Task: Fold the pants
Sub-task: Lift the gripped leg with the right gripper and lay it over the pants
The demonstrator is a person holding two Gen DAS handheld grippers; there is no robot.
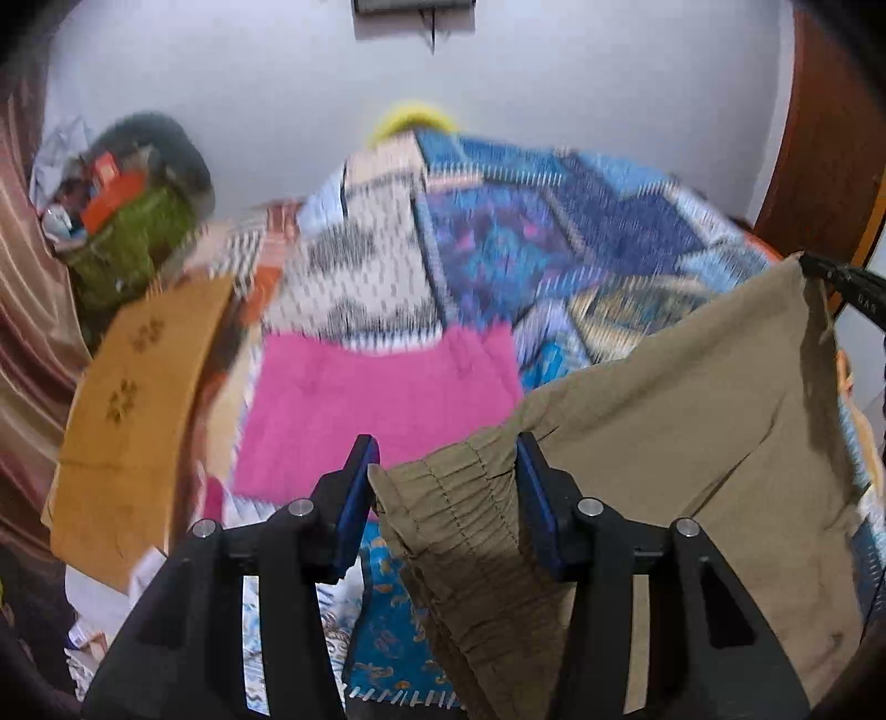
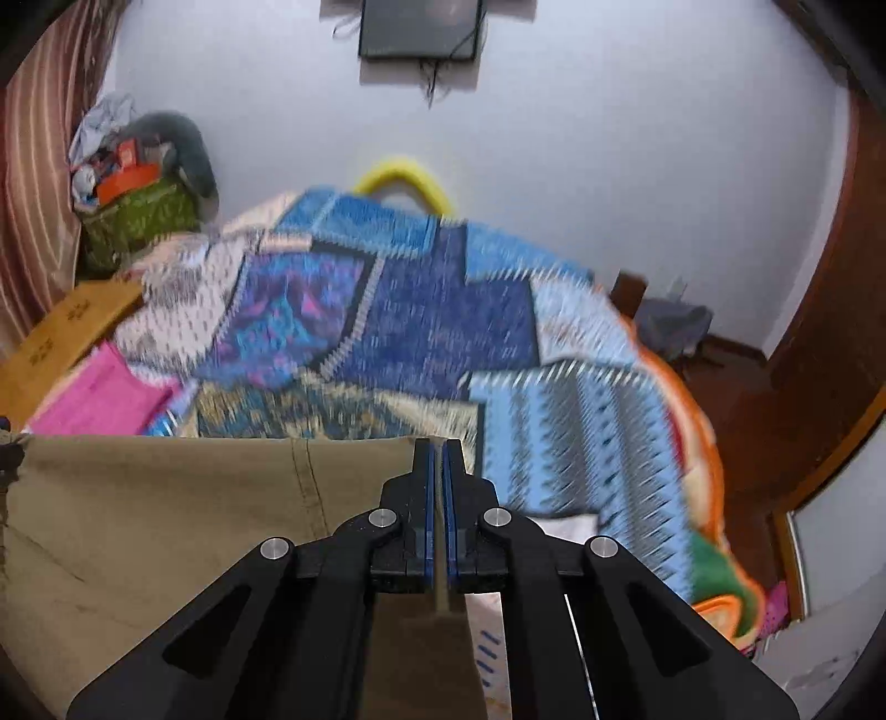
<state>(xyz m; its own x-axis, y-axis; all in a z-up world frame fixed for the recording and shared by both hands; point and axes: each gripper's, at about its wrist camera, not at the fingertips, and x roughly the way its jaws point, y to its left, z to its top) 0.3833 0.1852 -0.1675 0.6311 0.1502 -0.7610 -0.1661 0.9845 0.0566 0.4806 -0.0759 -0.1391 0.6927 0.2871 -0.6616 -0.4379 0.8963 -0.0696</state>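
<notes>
Bedroom setting: a bed under a patchwork quilt point(image 2: 443, 332) serves as the work surface, with a plain pale wall behind.

Nearest, in the left wrist view, the left gripper point(image 1: 448, 487) stands partly spread around the gathered elastic waistband of the khaki pants point(image 1: 692, 432). The bunched band fills the gap and lies against the right pad; whether the left pad presses on it cannot be told. In the right wrist view, the right gripper point(image 2: 443, 487) is clenched on the top edge of the pants, a thin fold of cloth showing between its blue pads. The garment hangs stretched between the two grippers, raised clear of the quilt, with its lower length falling out of sight.

Handling, as judged: light, soft woven cloth, no stiffness, not fragile. It will sag and swing, and creases will follow any slack. The shirred waistband is thick and gives a secure hold; the flat edge is thin and could slip from a loose pinch. Sound holds are the two waistband corners, kept level and taut, then the hems.

Farther on, a pink cloth point(image 1: 382, 404) lies flat on the quilt. A wooden board point(image 1: 138, 410) lines the bed's left side. A green basket of oddments point(image 2: 144, 221) stands in the far corner. A yellow hoop point(image 2: 404, 177) shows beyond the bed, and a dark panel point(image 2: 421, 27) hangs on the wall.
</notes>
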